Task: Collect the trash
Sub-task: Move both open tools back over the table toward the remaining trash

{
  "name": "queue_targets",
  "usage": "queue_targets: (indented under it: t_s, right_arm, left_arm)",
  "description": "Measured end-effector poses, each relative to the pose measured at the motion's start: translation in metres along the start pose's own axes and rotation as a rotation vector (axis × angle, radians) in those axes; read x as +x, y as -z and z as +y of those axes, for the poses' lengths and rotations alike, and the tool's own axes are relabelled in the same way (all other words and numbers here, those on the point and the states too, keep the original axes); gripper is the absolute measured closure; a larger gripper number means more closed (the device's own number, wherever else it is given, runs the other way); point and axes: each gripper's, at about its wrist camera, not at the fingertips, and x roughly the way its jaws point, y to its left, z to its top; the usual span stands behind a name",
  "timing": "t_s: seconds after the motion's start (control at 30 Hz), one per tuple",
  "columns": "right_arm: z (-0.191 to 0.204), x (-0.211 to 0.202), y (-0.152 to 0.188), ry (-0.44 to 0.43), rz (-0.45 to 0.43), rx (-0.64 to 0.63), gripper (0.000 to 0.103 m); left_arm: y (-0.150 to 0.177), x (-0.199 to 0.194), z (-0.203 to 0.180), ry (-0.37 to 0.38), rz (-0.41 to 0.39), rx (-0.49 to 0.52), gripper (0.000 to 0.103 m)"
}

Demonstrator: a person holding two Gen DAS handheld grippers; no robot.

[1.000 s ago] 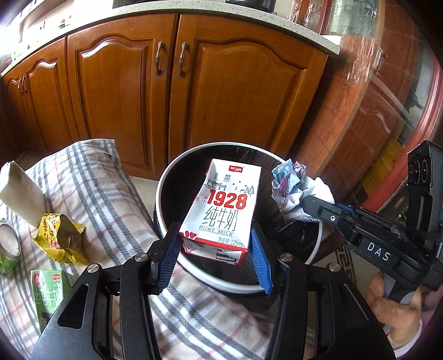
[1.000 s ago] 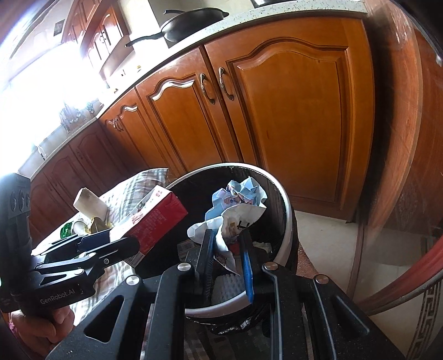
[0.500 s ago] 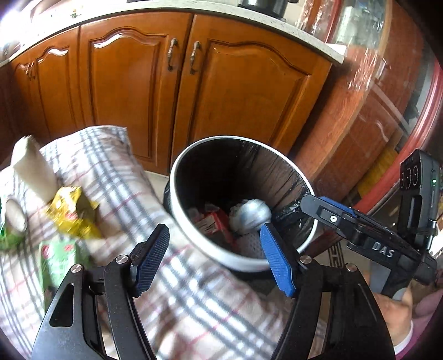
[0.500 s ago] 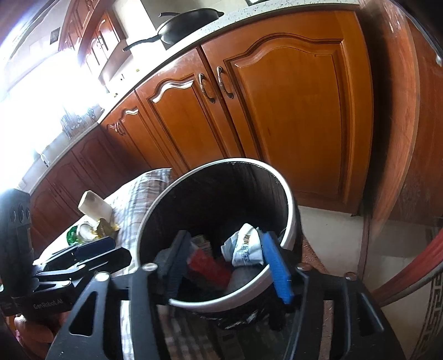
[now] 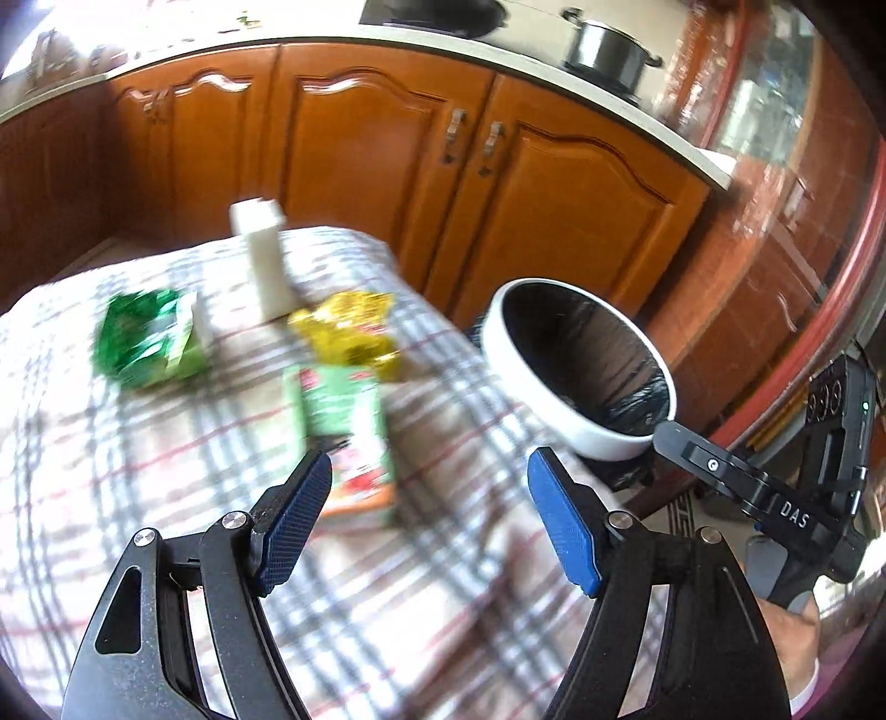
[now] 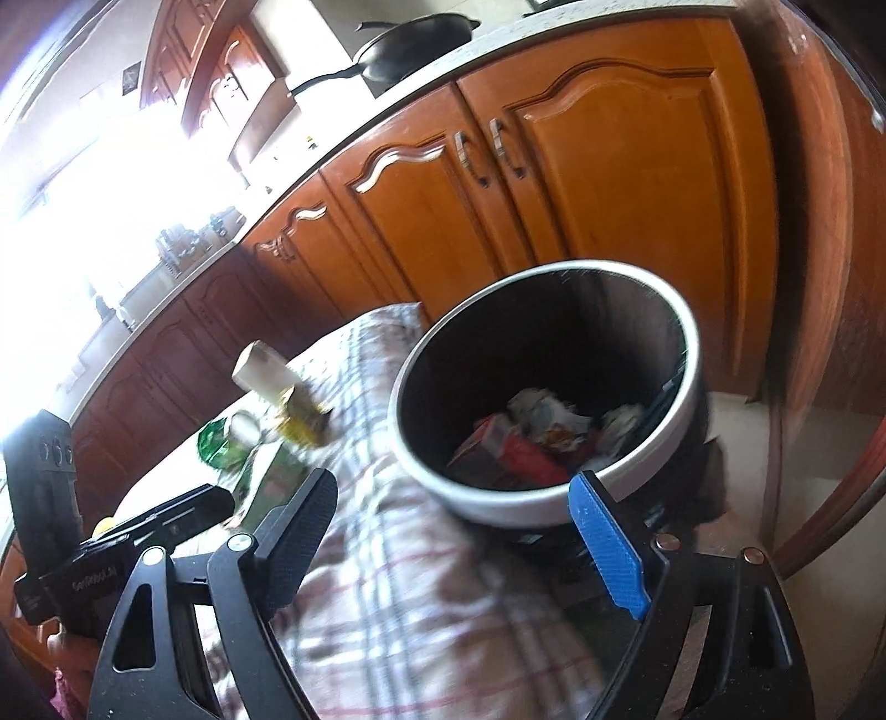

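My left gripper (image 5: 429, 493) hangs over the plaid cloth, jaws opening, nothing between them. Just ahead of it lies a green and red carton (image 5: 346, 437). Beyond lie a yellow wrapper (image 5: 349, 332), a green packet (image 5: 149, 343) and a white carton (image 5: 263, 266). The white-rimmed bin (image 5: 578, 426) with a black liner stands to the right. My right gripper (image 6: 454, 515) is beside the bin (image 6: 520, 507), jaws opening and empty. Inside the bin lie the red milk carton (image 6: 509, 448) and crumpled paper (image 6: 545, 412). The left gripper's body (image 6: 111, 543) shows at the lower left of the right wrist view.
Wooden kitchen cabinets (image 5: 387, 166) stand close behind the table and the bin. A pot (image 5: 606, 44) sits on the counter, a black pan (image 6: 410, 41) too. The plaid-covered table (image 5: 387, 609) ends near the bin. A hand (image 5: 792, 637) holds the right gripper's handle.
The left gripper let go of the milk carton and the right one the crumpled paper; both now lie in the bin. Both jaws spread wide. The left gripper swung left over the table's trash.
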Motion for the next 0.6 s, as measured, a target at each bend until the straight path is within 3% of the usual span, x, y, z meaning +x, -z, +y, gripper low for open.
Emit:
queue_targets:
  t_s: [0.6]
  right_arm:
    - [0.092, 0.035, 0.042, -0.081, 0.103, -0.074, 0.012]
  left_arm:
    - [0.029, -0.038, 0.091, -0.111, -0.026, -0.142, 0.028]
